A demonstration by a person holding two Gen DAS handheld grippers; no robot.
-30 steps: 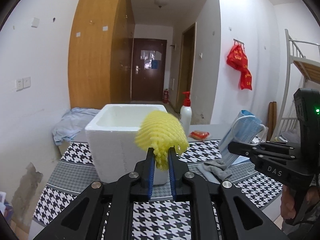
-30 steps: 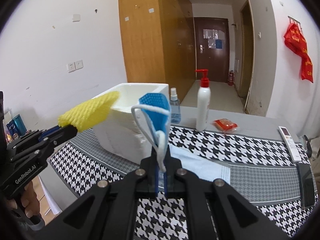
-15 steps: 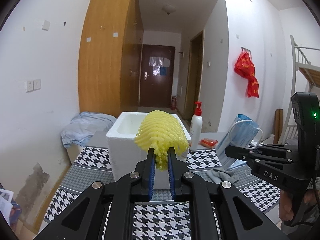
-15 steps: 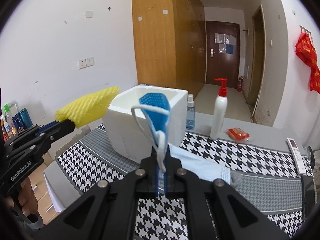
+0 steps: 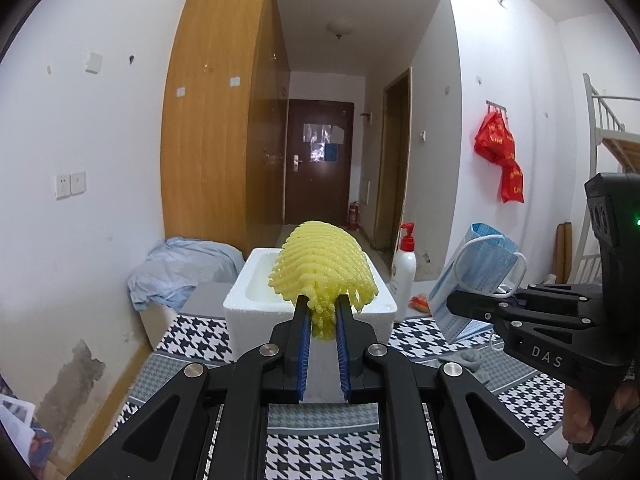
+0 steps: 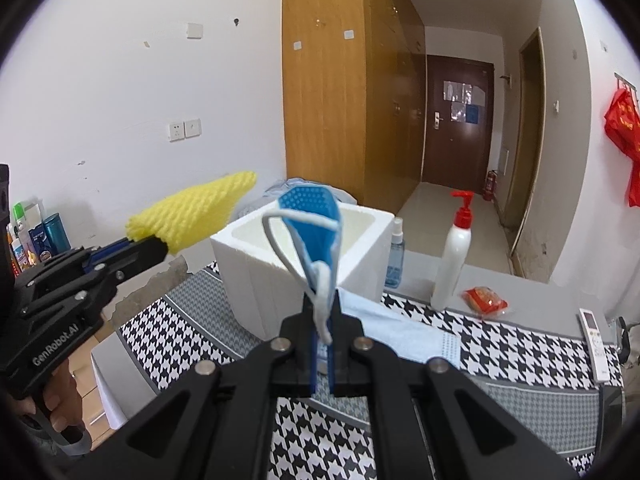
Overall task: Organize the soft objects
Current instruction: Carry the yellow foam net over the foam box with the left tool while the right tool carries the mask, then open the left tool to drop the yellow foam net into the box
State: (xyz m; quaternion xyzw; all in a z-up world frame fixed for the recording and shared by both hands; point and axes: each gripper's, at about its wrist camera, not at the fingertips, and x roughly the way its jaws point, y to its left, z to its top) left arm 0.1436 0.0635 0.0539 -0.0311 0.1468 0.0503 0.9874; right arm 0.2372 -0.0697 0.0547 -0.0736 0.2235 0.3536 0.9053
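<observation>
Both grippers now ride higher above the houndstooth tablecloth (image 6: pixel 516 354). Left gripper (image 5: pixel 324 312) pinches the yellow foam net (image 5: pixel 324 268); right gripper (image 6: pixel 322 312) clamps the blue face mask (image 6: pixel 316 220). Beyond stands the white foam box (image 6: pixel 276 276), then a pump bottle (image 6: pixel 452 260), wardrobe (image 5: pixel 216 128) and door (image 6: pixel 456 120).

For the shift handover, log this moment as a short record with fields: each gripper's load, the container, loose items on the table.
left gripper: shut on yellow foam net, held up in front of the box
right gripper: shut on blue face mask, above the table
container: white foam box, open top, on houndstooth cloth
beside box: small spray bottle, pump bottle
loose on table: red packet, remote
</observation>
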